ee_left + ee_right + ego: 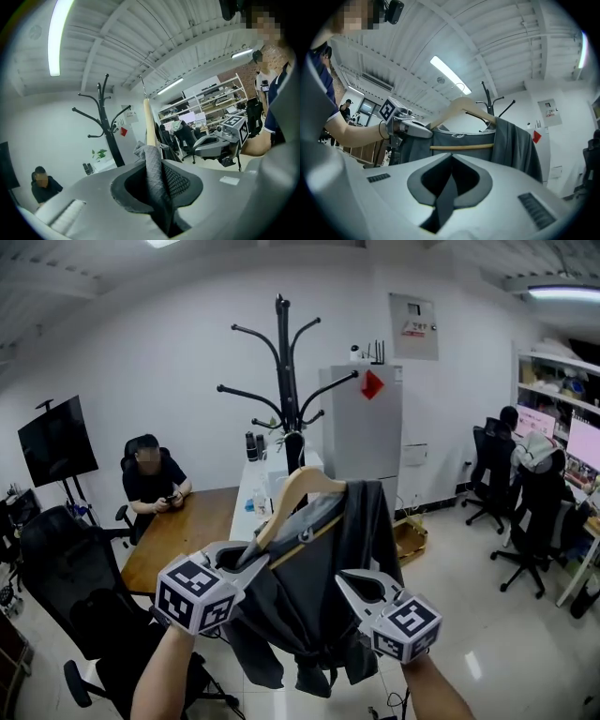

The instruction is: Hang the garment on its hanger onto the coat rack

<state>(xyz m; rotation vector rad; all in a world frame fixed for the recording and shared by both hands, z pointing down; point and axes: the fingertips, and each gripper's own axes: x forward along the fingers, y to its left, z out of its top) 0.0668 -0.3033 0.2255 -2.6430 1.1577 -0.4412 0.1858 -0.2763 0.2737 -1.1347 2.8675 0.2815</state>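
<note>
Nearest me, the left tool is clamped narrow on a fold of the grey garment, right beside the lower end of the wooden hanger. That one grip seems to carry the load. The right tool has its jaws drawn together with nothing standing between them. Its tips sit at the garment's edge, across from the left tool (steadying rather than gripping, I'd guess).

The garment hangs between the two tools and just above them. It is draped over the hanger, with one side bunched and trailing below the tools.

Beyond both tools, and well apart from them, stands the black coat rack at the far end of the wooden counter. Its curved arms are all bare.

So the pick-up looks done and the garment is on its hanger. What is left is to carry it across, set the hanger's hook over an arm and let go.

By my count there are two tools, one garment, one hanger and one coat rack with several arms. There is also one counter, with one seated person off to the left tool's side.
</note>
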